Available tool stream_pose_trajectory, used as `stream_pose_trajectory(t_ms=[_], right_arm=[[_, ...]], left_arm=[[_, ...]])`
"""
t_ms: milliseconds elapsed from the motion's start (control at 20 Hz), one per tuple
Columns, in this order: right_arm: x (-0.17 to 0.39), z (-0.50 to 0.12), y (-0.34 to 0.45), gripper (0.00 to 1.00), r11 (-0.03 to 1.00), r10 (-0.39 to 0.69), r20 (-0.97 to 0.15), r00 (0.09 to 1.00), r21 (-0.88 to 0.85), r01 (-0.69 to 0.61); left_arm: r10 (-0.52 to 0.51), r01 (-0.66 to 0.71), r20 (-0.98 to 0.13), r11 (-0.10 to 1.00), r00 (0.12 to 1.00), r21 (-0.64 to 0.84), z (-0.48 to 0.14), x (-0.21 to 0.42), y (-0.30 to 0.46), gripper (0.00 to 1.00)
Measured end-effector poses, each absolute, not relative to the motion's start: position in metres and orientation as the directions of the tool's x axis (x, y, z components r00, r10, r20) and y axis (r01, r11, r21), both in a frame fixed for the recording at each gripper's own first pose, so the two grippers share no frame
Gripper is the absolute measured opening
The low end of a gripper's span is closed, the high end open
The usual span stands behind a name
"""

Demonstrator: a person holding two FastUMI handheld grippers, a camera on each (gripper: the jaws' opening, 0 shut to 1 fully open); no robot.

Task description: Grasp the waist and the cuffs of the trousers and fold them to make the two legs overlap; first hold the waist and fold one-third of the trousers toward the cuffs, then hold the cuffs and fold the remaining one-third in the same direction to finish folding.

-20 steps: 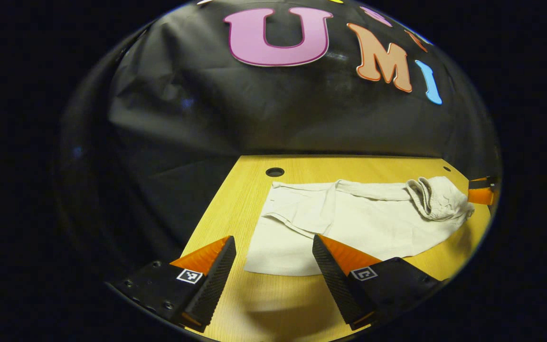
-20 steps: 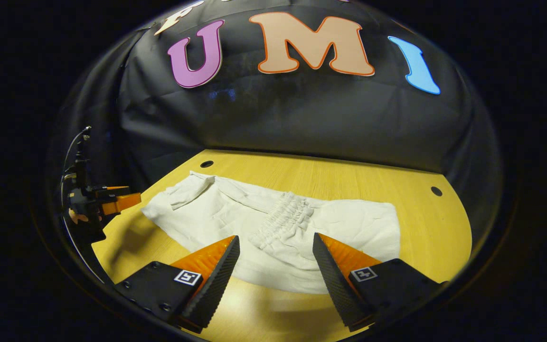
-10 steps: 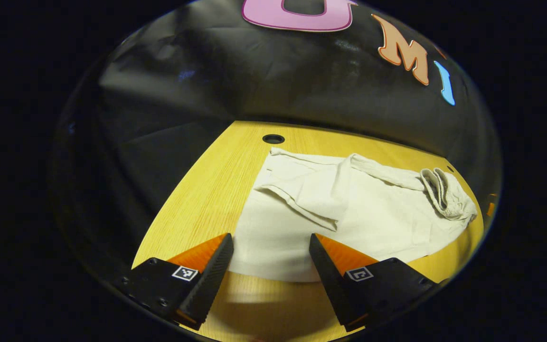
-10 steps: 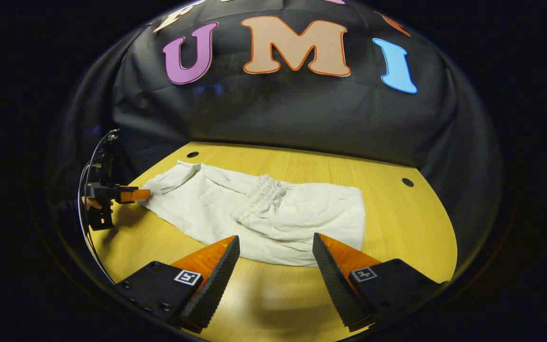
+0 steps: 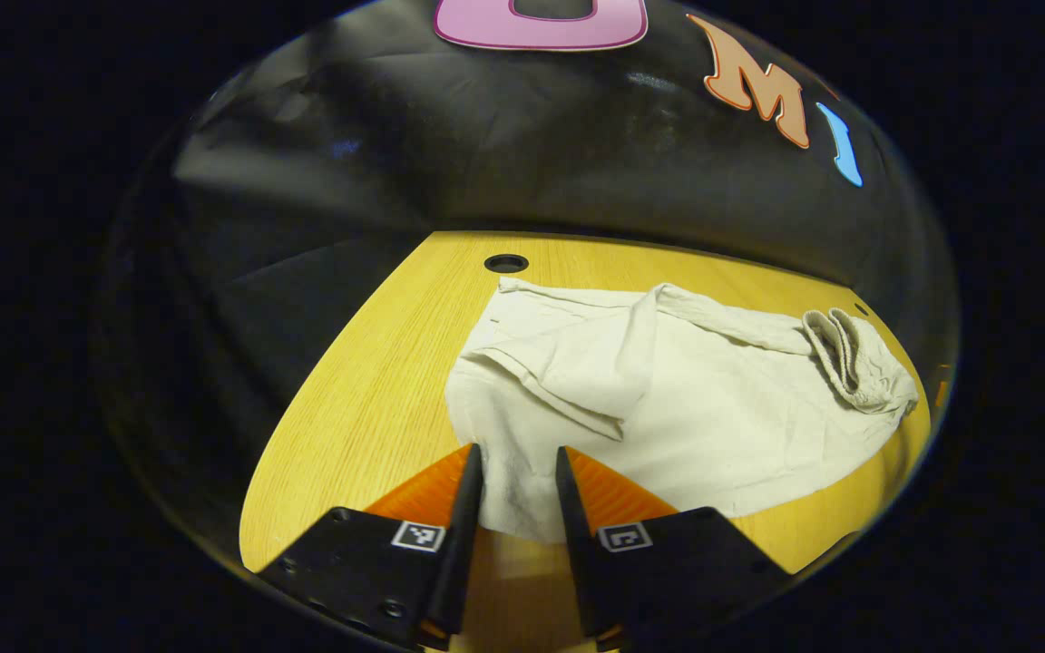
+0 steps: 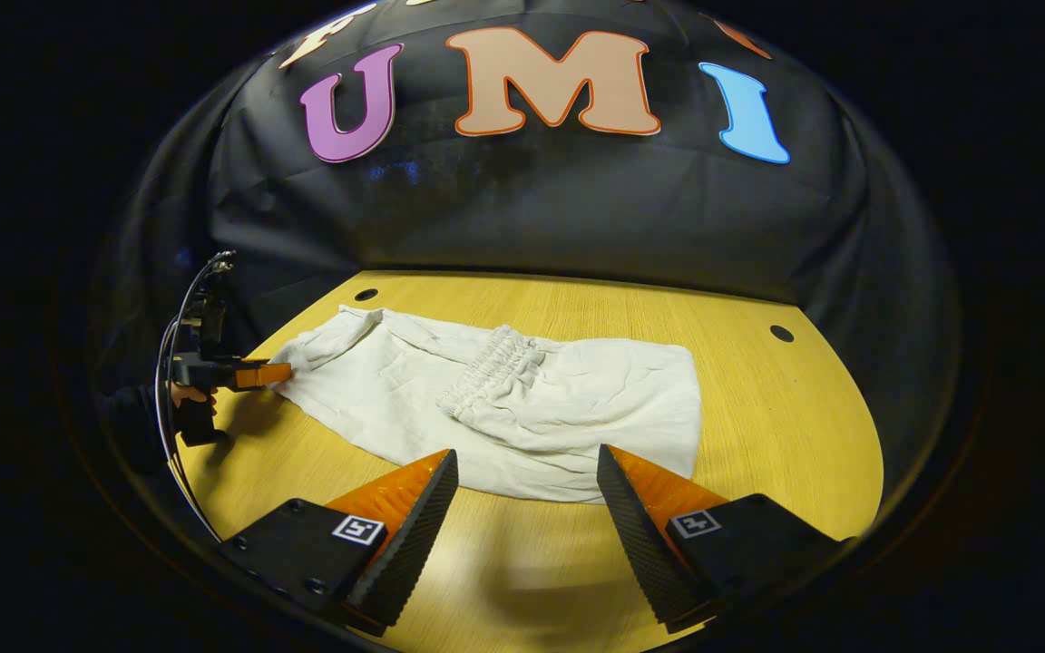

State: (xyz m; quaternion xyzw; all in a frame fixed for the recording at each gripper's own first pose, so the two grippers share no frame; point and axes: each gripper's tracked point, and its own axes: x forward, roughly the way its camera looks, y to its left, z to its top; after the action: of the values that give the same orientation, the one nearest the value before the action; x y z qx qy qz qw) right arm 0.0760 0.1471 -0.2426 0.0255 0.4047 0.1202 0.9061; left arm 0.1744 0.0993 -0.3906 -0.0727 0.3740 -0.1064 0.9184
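Closing since half a second ago, the left tongs (image 5: pixel 515 485) now pinch the trousers (image 5: pixel 668 399) cuff near the desk (image 5: pixel 368 381) edge; right tongs (image 6: pixel 527 494) stay spread, waist ungrasped.

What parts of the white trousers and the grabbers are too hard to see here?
- Left gripper view: the trousers' near corner goes between the left gripper's fingers, which hide whether both press it.
- Right gripper view: the left gripper is too small at the side to show its fingers.
- Right gripper view: the waistband covers the cloth folded under it.
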Motion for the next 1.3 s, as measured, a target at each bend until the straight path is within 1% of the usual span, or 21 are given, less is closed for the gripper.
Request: stream_pose_trajectory(t_ms=[50, 100, 150, 200, 350, 400, 450, 500, 600, 650, 700, 900, 1300], right_arm=[[0.077, -0.241, 0.146, 0.98, 0.969, 0.241, -0.725, 0.645, 0.148, -0.197], [0.078, -0.24, 0.145, 0.98, 0.969, 0.243, -0.722, 0.648, 0.149, -0.197], [0.079, -0.239, 0.143, 0.98, 0.969, 0.245, -0.72, 0.649, 0.153, -0.195], [0.08, -0.238, 0.141, 0.98, 0.968, 0.247, -0.718, 0.65, 0.159, -0.193], [0.084, -0.232, 0.131, 0.98, 0.968, 0.247, -0.713, 0.657, 0.158, -0.193], [0.084, -0.229, 0.127, 0.95, 0.969, 0.246, -0.71, 0.661, 0.155, -0.194], [0.086, -0.226, 0.121, 0.98, 0.969, 0.245, -0.706, 0.665, 0.155, -0.193], [0.087, -0.223, 0.117, 0.98, 0.969, 0.247, -0.701, 0.669, 0.159, -0.192], [0.088, -0.22, 0.107, 0.98, 0.968, 0.25, -0.694, 0.675, 0.163, -0.191], [0.087, -0.217, 0.102, 0.95, 0.967, 0.252, -0.69, 0.679, 0.165, -0.192], [0.087, -0.215, 0.097, 0.98, 0.967, 0.255, -0.686, 0.681, 0.168, -0.193], [0.08, -0.209, 0.075, 0.98, 0.964, 0.265, -0.67, 0.693, 0.181, -0.194], [0.061, -0.202, 0.029, 0.98, 0.96, 0.275, -0.653, 0.706, 0.229, -0.162]], left_arm=[[-0.257, 0.138, -0.669, 0.964, 0.697, -0.226, -0.39, 0.173, 0.096, 0.26], [-0.263, 0.13, -0.662, 0.961, 0.702, -0.244, -0.389, 0.175, 0.092, 0.17], [-0.259, 0.11, -0.659, 0.959, 0.706, -0.26, -0.388, 0.175, 0.092, 0.04], [-0.26, 0.089, -0.662, 0.956, 0.703, -0.28, -0.388, 0.174, 0.091, 0.0], [-0.299, 0.029, -0.676, 0.924, 0.673, -0.38, -0.381, 0.17, 0.079, 0.0], [-0.297, 0.011, -0.67, 0.918, 0.68, -0.396, -0.375, 0.172, 0.077, 0.0], [-0.29, 0.006, -0.66, 0.918, 0.693, -0.397, -0.366, 0.175, 0.075, 0.0], [-0.284, 0.011, -0.645, 0.92, 0.71, -0.393, -0.356, 0.179, 0.072, 0.0], [-0.294, 0.039, -0.616, 0.919, 0.731, -0.393, -0.33, 0.185, 0.061, 0.0], [-0.302, 0.054, -0.598, 0.917, 0.742, -0.396, -0.317, 0.188, 0.054, 0.0], [-0.31, 0.068, -0.578, 0.914, 0.754, -0.401, -0.303, 0.192, 0.045, 0.0], [-0.33, 0.112, -0.523, 0.908, 0.786, -0.404, -0.259, 0.202, 0.009, 0.0], [-0.409, 0.229, -0.432, 0.883, 0.804, -0.41, -0.19, 0.212, -0.079, 0.0]])
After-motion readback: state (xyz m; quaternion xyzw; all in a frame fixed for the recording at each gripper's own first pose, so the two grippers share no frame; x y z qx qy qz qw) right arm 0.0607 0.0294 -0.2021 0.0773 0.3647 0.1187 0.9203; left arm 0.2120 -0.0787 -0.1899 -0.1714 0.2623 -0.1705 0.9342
